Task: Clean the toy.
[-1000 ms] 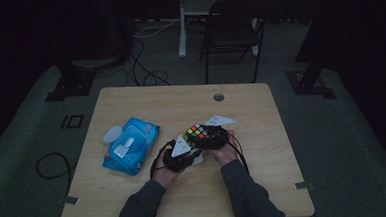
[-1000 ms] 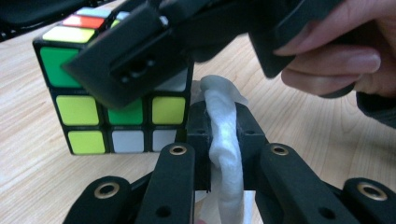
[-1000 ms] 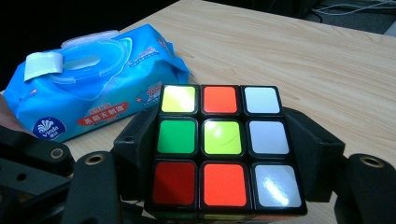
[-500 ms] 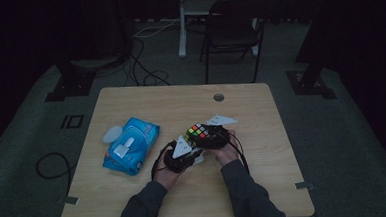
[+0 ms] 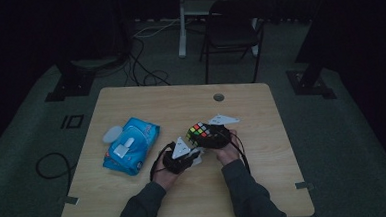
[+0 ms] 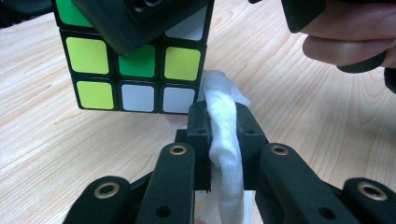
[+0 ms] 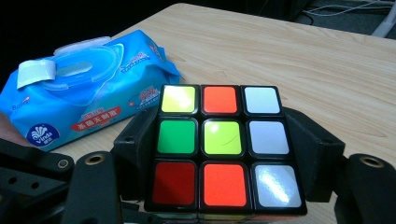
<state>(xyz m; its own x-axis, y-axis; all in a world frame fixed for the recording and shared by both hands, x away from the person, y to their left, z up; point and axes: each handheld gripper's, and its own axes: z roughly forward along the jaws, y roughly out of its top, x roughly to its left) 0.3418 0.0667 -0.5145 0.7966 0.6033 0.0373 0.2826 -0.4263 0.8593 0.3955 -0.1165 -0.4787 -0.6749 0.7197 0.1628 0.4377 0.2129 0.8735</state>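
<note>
A scrambled puzzle cube (image 7: 222,149) sits clamped between the jaws of my right gripper (image 7: 224,154), its coloured top face turned to that camera. In the high view the cube (image 5: 198,132) is held just above the table's middle, with the right gripper (image 5: 208,136) behind it. My left gripper (image 6: 223,130) is shut on a folded white wet wipe (image 6: 224,126), whose tip touches the cube's lower corner (image 6: 180,98). From above, the left gripper (image 5: 189,154) lies close to the cube's near left side.
A blue pack of wet wipes (image 5: 131,145) with its white flap lifted lies on the wooden table (image 5: 261,115) to the left of my hands. A cable hole (image 5: 218,96) is near the far edge. A chair (image 5: 232,31) stands beyond the table.
</note>
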